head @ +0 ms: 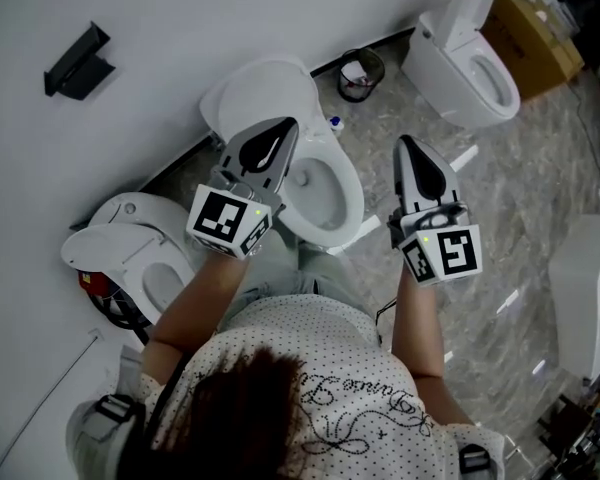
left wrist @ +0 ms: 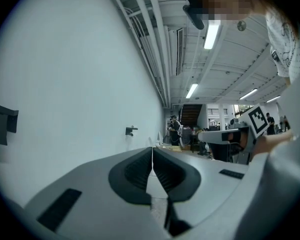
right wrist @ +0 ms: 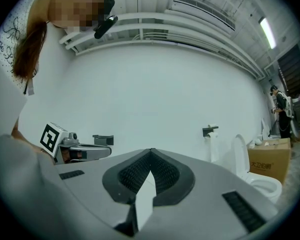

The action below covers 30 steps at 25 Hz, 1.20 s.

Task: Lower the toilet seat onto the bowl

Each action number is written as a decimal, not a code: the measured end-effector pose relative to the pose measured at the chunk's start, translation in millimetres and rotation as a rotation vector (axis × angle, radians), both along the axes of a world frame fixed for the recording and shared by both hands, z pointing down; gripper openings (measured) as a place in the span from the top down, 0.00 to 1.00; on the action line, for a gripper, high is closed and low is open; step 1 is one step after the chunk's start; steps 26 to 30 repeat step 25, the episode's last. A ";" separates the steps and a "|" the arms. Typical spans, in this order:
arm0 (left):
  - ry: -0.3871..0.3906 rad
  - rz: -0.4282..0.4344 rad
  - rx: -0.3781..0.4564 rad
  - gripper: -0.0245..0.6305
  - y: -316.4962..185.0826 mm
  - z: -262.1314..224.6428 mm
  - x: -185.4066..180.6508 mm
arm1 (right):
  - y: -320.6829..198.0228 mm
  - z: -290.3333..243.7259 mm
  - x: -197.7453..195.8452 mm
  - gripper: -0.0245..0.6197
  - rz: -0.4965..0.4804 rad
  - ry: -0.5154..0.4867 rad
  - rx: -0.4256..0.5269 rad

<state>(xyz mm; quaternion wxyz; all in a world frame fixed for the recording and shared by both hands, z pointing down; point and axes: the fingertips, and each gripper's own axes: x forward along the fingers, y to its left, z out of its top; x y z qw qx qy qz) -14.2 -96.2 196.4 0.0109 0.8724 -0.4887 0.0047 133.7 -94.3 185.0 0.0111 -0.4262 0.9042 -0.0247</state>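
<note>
The white toilet stands against the wall in the head view, its lid and seat (head: 260, 90) raised upright behind the open bowl (head: 348, 208). My left gripper (head: 287, 125) hovers above the bowl's left side, close in front of the raised seat, jaws shut and empty. My right gripper (head: 403, 142) hangs to the right of the bowl over the floor, also shut with nothing in it. In the left gripper view the shut jaws (left wrist: 152, 151) face along the white wall. The right gripper view shows the shut jaws (right wrist: 150, 152) facing the wall, with the left gripper (right wrist: 72, 147) beside them.
A second toilet (head: 130, 250) stands at the left and a third toilet (head: 472, 68) at the upper right. A small bin (head: 360, 74) sits by the wall between toilets. A cardboard box (head: 535, 30) and a black wall holder (head: 77, 63) are nearby. A white fixture (head: 586, 298) is on the right.
</note>
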 end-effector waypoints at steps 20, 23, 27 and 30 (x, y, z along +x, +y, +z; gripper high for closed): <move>-0.002 0.000 0.027 0.95 0.6 -4.7 7.7 | -6.9 -4.7 3.9 0.95 0.001 0.029 0.022; -0.004 0.001 0.028 0.95 0.0 -4.0 8.3 | -7.3 -4.0 4.1 0.95 0.003 0.031 0.022; -0.002 0.001 0.028 0.95 -0.5 -3.6 8.2 | -7.6 -3.2 3.9 0.95 0.004 0.032 0.023; -0.002 0.001 0.028 0.95 -0.5 -3.6 8.2 | -7.6 -3.2 3.9 0.95 0.004 0.032 0.023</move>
